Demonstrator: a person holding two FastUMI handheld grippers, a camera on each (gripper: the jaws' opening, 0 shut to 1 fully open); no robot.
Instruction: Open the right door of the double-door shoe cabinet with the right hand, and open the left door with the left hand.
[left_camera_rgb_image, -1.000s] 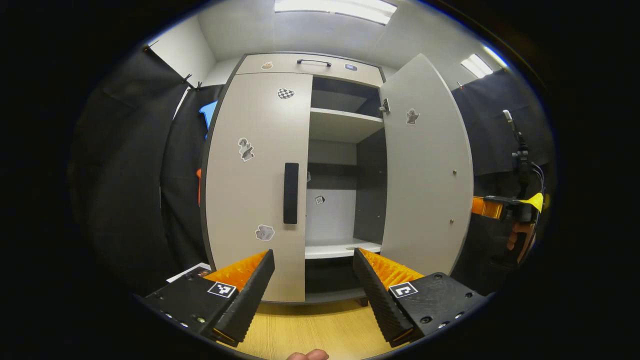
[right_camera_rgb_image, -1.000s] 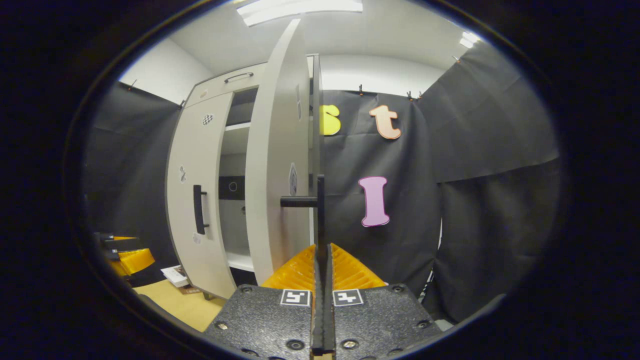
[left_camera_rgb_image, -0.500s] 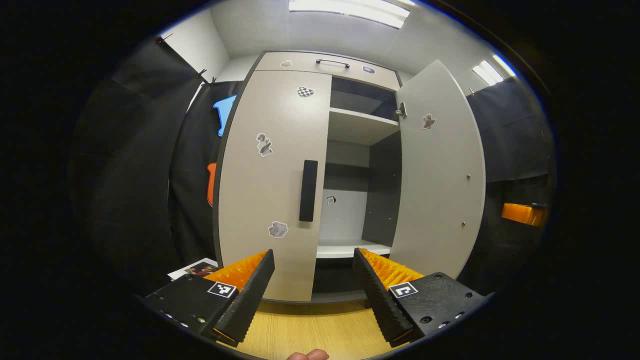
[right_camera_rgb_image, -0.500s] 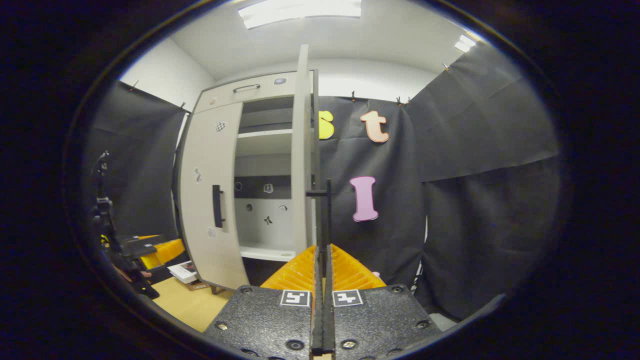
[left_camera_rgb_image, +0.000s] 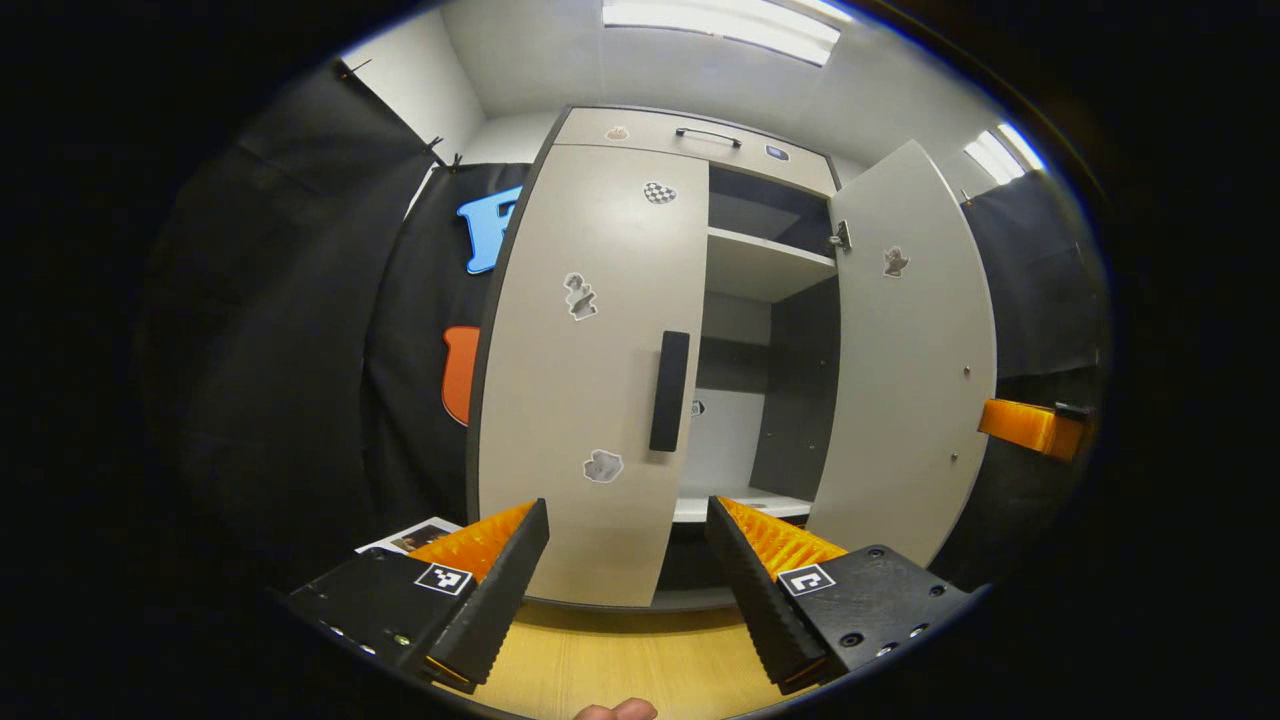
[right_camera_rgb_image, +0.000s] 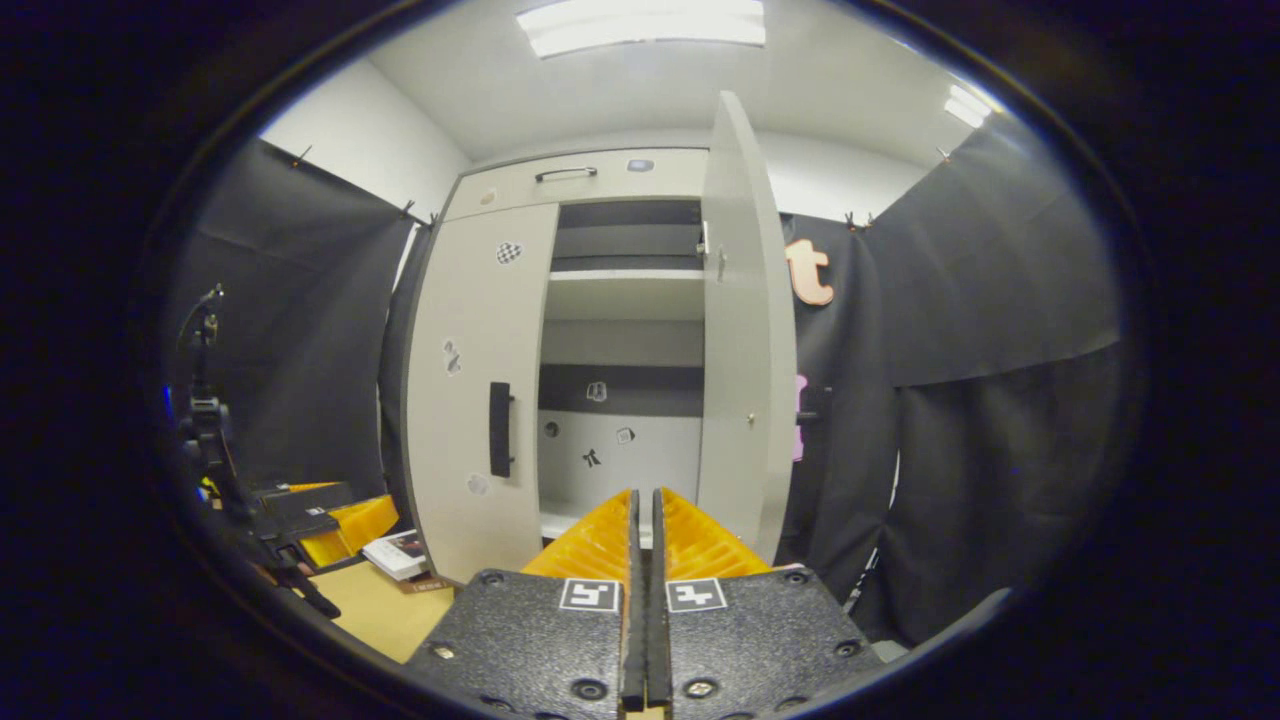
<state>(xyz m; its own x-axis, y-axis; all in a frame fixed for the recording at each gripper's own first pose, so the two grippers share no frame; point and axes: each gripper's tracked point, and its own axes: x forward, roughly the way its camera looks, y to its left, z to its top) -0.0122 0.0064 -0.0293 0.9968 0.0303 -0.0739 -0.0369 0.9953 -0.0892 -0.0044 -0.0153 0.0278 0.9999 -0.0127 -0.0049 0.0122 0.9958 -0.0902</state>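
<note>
Shoe cabinet, a tall pale grey double-door unit with dark edges, stands on a light wooden floor against the black cloth wall. Its right door is swung wide open, showing pale shelves and a dark back band inside. Its left door is closed, with a black vertical bar handle near its inner edge and small stickers on its face. The left gripper hangs in front of the left door, apart from it, jaws spread wide with nothing between them. The right gripper sits back from the cabinet, its jaws drawn almost together and holding nothing, clear of the right door. A printed booklet lies on the floor beside the cabinet's left foot.
</note>
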